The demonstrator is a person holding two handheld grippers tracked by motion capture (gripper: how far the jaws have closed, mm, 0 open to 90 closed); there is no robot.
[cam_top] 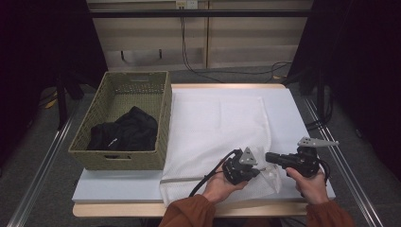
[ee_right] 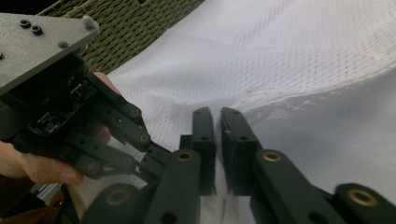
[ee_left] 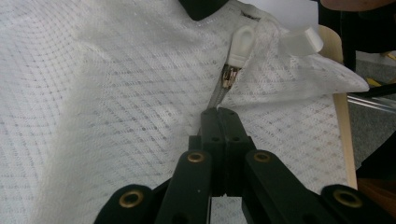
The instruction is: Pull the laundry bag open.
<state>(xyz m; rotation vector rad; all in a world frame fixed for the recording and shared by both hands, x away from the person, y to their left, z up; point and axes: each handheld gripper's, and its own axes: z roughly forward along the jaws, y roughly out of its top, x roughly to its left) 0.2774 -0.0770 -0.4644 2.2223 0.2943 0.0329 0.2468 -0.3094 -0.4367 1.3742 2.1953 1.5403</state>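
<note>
White table [cam_top: 118,187]: white mesh bag [cam_top: 217,123], zipper part open; left gripper [ee_left: 218,114] pinching zipper; right gripper [ee_right: 217,116] fingers slightly parted.

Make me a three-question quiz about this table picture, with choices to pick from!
1. Where is the black clothing?
A. in the woven basket
B. on the floor
C. in a hand

2. What colour is the mesh bag?
A. red
B. white
C. blue

3. The left hand-held gripper is:
A. wide open
B. lying in the basket
C. shut on the bag's zipper

Answers: 1 A, the dark heap lies inside the basket; 2 B, the netting looks white; 3 C, its jaws meet on the zipper tape.
</note>
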